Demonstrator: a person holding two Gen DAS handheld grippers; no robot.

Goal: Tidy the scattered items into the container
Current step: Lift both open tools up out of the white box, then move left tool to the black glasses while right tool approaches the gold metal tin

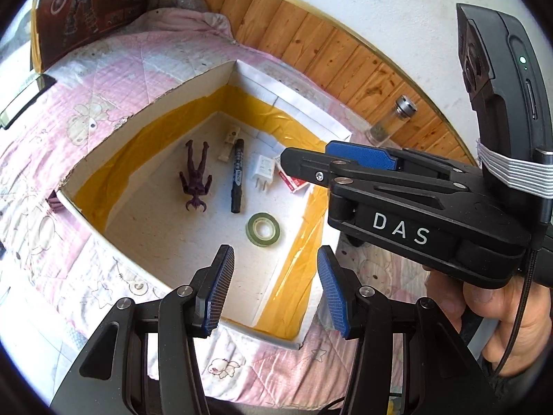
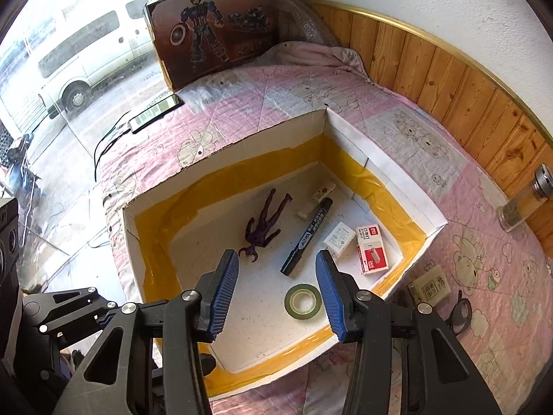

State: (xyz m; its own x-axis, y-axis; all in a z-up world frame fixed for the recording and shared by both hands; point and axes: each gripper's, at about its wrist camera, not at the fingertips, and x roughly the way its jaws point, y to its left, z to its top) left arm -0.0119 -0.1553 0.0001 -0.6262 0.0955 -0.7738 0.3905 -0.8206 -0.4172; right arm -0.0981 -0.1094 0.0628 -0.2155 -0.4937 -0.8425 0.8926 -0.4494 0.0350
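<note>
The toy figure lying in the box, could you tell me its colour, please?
The toy figure is dark purple, clearest in the right wrist view.

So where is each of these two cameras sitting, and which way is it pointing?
Left wrist: on the left gripper, looking down into the box; its open fingers, the right gripper and a hand show.
Right wrist: on the right gripper, facing the same box; the left gripper's body shows at lower left.
Shared: purple figure, marker, tape roll.
</note>
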